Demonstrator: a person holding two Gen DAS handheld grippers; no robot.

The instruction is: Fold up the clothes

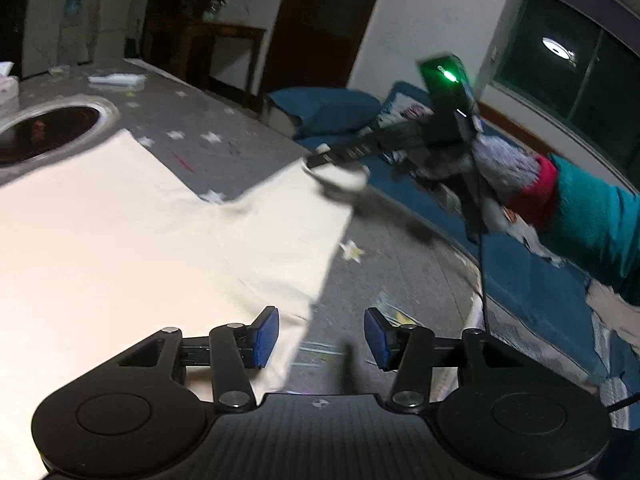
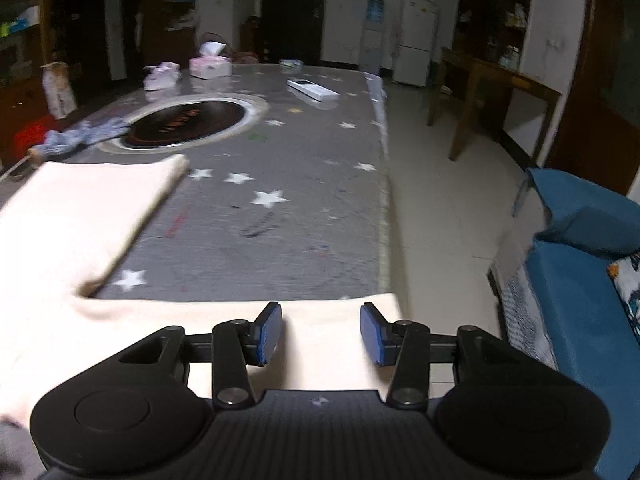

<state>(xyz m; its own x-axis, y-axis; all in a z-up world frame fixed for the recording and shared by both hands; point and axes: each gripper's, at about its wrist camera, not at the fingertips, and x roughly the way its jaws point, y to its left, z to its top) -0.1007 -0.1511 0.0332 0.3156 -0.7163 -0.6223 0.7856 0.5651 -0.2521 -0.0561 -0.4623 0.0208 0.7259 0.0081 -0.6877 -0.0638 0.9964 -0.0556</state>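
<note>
A cream garment [image 1: 140, 240] lies spread on the grey star-print tablecloth [image 1: 400, 256]. In the left wrist view one sleeve [image 1: 288, 216] stretches toward the right gripper [image 1: 332, 176], which a gloved hand [image 1: 504, 168] in a teal sleeve holds at the cuff. My left gripper [image 1: 322, 336] is open above the garment's near edge, with nothing between its blue pads [image 1: 266, 336]. From the right wrist, the right gripper [image 2: 320, 334] is open and the cream sleeve [image 2: 324, 320] lies across the gap between its fingers. The garment's body [image 2: 80, 216] is at the left.
A round dark hob [image 2: 188, 122] is set into the table beyond the garment. A blue cloth [image 2: 80, 136], a pink tissue box [image 2: 210, 66] and a white flat box [image 2: 312, 89] lie farther back. The table edge [image 2: 384, 200] drops to the floor; a blue sofa [image 2: 580, 280] stands on the right.
</note>
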